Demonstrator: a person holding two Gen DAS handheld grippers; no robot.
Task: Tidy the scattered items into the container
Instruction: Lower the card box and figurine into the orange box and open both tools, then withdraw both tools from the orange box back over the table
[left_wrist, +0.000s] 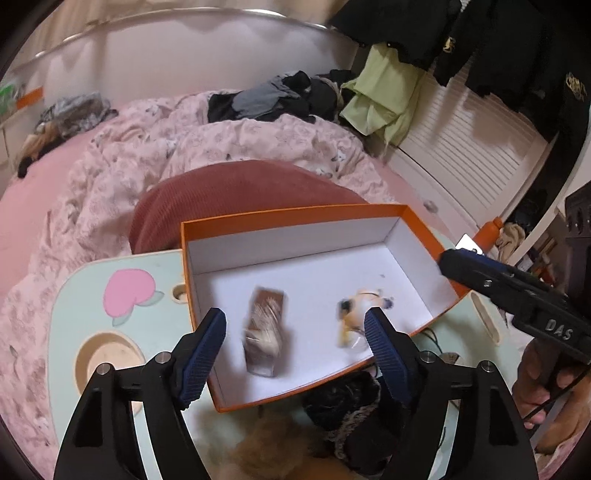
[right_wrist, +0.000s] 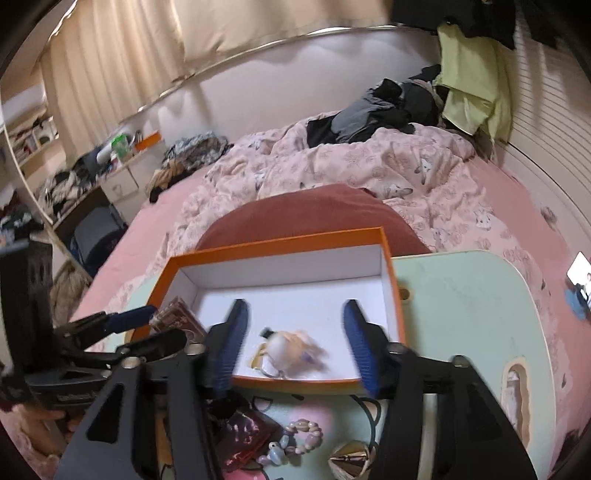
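An orange box (left_wrist: 295, 212) with a white inside stands on a mint lap table (left_wrist: 92, 306). Inside it lie a blurred brown clear case (left_wrist: 266, 332) and a small pale toy figure (left_wrist: 360, 314). My left gripper (left_wrist: 295, 328) hangs open over the box's near side. The case shows in the gap between its fingers, and neither pad touches it. My right gripper (right_wrist: 295, 343) is open above the toy figure (right_wrist: 288, 350), with the pads apart from it. The left gripper (right_wrist: 147, 321) reaches in over the orange box's (right_wrist: 277, 240) left wall, next to the case (right_wrist: 177, 317).
Loose items lie on the table (right_wrist: 461, 295) in front of the box: a bead bracelet (right_wrist: 303, 435), a dark red pouch (right_wrist: 247, 435), a gold cone (right_wrist: 351, 461), a dark knit piece (left_wrist: 347, 406) and a tan fluffy piece (left_wrist: 266, 450). A rust cushion (left_wrist: 240, 192) and a pink duvet lie behind.
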